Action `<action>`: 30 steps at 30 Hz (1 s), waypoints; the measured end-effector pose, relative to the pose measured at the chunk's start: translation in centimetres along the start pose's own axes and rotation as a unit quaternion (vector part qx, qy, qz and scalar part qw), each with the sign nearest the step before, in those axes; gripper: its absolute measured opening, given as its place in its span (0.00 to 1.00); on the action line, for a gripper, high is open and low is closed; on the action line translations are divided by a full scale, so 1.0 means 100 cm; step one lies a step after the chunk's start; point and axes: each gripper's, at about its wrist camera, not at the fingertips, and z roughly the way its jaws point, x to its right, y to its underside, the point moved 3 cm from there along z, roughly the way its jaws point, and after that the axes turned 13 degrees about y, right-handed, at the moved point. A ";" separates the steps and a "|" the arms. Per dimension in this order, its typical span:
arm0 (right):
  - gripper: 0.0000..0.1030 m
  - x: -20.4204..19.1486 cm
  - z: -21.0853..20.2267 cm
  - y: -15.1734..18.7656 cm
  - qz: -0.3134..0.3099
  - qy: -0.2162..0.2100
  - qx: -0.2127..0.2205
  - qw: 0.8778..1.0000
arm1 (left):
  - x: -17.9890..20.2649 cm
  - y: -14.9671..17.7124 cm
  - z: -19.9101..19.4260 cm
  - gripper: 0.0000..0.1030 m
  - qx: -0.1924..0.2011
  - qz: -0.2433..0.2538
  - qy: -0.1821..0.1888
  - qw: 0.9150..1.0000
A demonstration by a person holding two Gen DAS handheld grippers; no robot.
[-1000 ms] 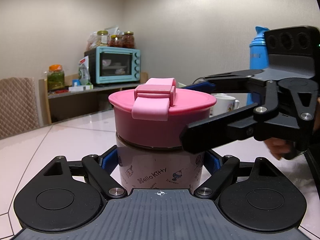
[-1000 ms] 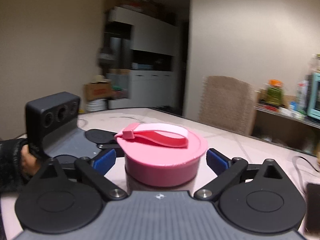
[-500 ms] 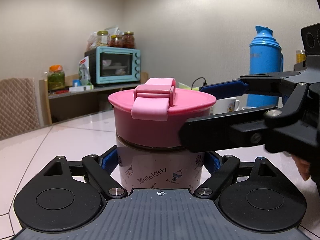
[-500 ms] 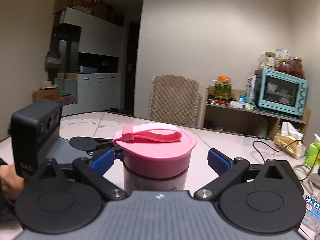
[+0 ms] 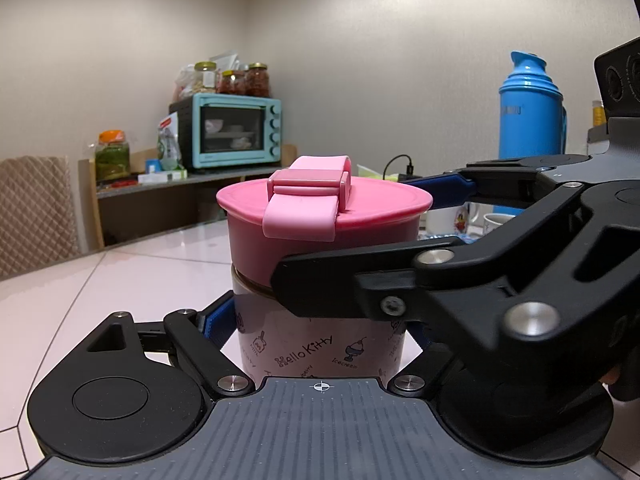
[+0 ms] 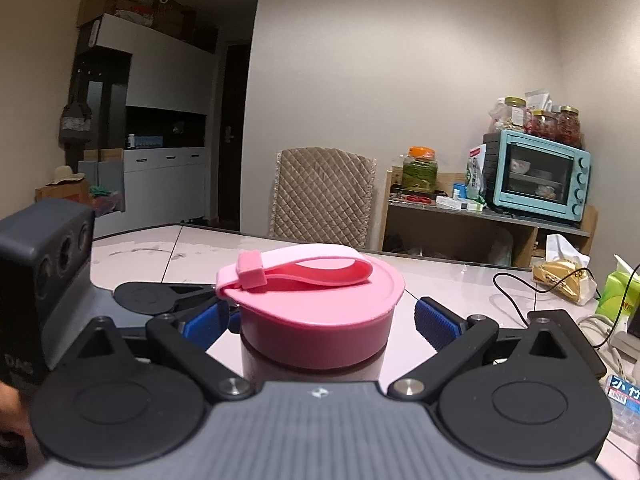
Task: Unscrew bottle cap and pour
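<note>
Left gripper (image 5: 320, 320) clamped tight round the pale cylindrical bottle body printed with cartoon figures (image 5: 320, 344), low down, pinning it upright on the glossy pinkish-white tabletop (image 5: 120, 276). Right gripper (image 6: 320, 320) straddling the wide round pink screw cap (image 6: 320, 316), jaws spread wide and just closing in; blue pads (image 6: 434, 322) flanking the cap on either side, clear gaps showing, nothing gripped yet.

Risks from here, as a judgement: pads landing too low and catching the seam between cap and body, so the twist binds instead of loosening. Off-centre closure likely to shove the bottle sideways against the left hold. Smooth flared cap rim (image 5: 400, 204) inviting slip once torque goes on. Two grippers crowded together, linkages nearly overlapping in the left view, so a clash during the turn quite possible. White mugs (image 5: 460, 220) and blue thermos flask (image 5: 530, 112) standing behind, near enough to get knocked.

Bottle itself: squat, broad, cap wider than the body, lighter pink carry strap (image 6: 304, 268) looped flat across the top, cap fully seated. Contents not visible.
</note>
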 end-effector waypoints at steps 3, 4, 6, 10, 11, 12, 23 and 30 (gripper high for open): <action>0.97 -0.003 0.002 0.001 0.003 0.008 0.000 1.000 | 0.000 0.000 0.000 0.87 0.000 0.000 0.000 1.000; 0.97 -0.003 0.002 0.001 0.005 0.010 0.000 1.000 | 0.000 0.000 0.000 0.87 0.000 0.000 0.000 1.000; 0.97 -0.004 0.002 0.001 0.009 0.012 0.000 1.000 | 0.000 0.000 0.000 0.87 0.000 0.000 0.000 1.000; 0.97 -0.006 0.004 0.002 0.016 0.016 -0.002 1.000 | 0.000 0.000 0.000 0.87 0.000 0.000 0.000 1.000; 0.97 -0.006 0.004 0.003 0.016 0.018 -0.003 1.000 | 0.000 0.000 0.000 0.87 0.000 0.000 0.000 1.000; 0.96 -0.007 0.004 0.003 0.016 0.020 -0.002 1.000 | 0.000 0.000 -0.001 0.87 0.000 0.000 0.000 1.000; 0.87 -0.010 0.005 0.006 0.014 0.024 -0.001 1.000 | 0.000 -0.001 -0.001 0.87 0.000 0.000 0.000 1.000; 0.83 -0.011 0.004 0.008 0.005 0.011 0.007 1.000 | 0.000 0.000 -0.001 0.87 0.001 0.000 0.000 1.000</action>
